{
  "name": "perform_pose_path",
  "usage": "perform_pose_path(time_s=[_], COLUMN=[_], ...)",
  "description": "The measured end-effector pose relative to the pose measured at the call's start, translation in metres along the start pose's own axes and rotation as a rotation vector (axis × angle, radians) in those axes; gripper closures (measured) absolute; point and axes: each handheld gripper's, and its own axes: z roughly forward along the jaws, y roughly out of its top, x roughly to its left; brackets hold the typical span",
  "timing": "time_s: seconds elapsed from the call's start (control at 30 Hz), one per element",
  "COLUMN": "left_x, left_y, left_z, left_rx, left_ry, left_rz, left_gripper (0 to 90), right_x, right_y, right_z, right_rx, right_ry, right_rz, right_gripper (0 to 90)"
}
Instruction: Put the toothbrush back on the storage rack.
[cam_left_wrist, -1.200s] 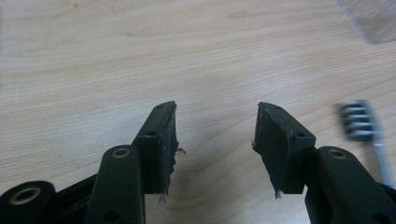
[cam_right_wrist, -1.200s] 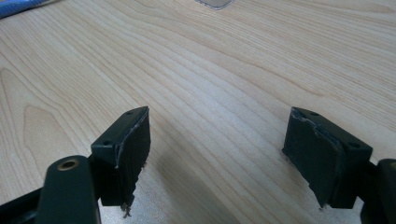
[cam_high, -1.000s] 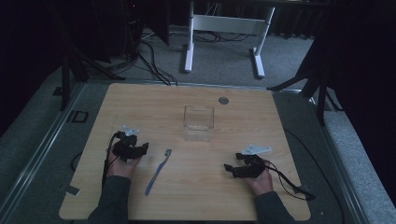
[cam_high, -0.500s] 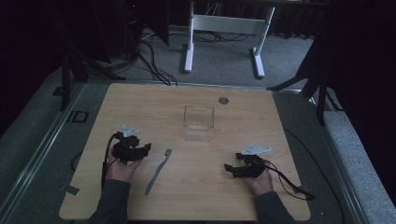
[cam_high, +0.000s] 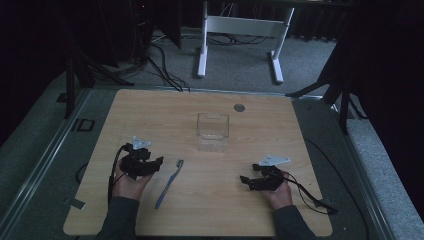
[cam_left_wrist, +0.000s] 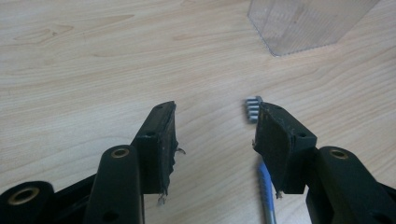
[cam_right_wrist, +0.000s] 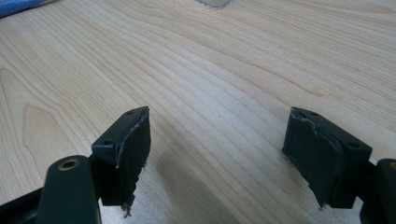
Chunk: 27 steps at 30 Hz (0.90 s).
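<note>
A blue toothbrush with a grey head lies on the wooden table, left of centre. My left gripper stands open just left of the brush head. In the left gripper view the brush head peeks out beside the right-hand jaw, and the open left gripper has only bare wood between its jaws. A clear square container stands empty at mid-table, also ahead as the clear container. My right gripper rests open at the front right; the right gripper holds nothing.
A small dark round disc lies near the table's far edge. Cables trail from both grippers over the front of the table. A white stand is on the floor beyond. The toothbrush handle shows at the right gripper view's top left.
My left gripper has edged a little to the right, closer to the toothbrush head. The right gripper and the toothbrush have stayed where they were.
</note>
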Motion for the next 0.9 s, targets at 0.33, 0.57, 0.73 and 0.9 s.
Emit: perform_pose_path(time_s=[0.33, 0.57, 0.73, 0.9], left_x=[-0.011, -0.019, -0.024, -0.029], left_y=[0.002, 0.002, 0.002, 0.003], left_z=[-0.007, -0.007, -0.006, -0.004], left_rx=[0.02, 0.058, 0.08, 0.095], left_ry=[-0.013, -0.029, -0.037, -0.052], left_rz=[0.028, 0.053, 0.066, 0.082], left_gripper=[48.9, 49.0, 49.0, 48.9], right_x=[0.0, 0.0, 0.0, 0.0], right_y=[0.0, 0.0, 0.0, 0.0], right_z=[0.0, 0.0, 0.0, 0.0], right_rx=[0.0, 0.0, 0.0, 0.0], right_ry=[-0.001, -0.001, 0.0, -0.001], right_rz=[0.001, 0.001, 0.002, 0.002], right_gripper=[22.7, 22.7, 22.7, 22.7])
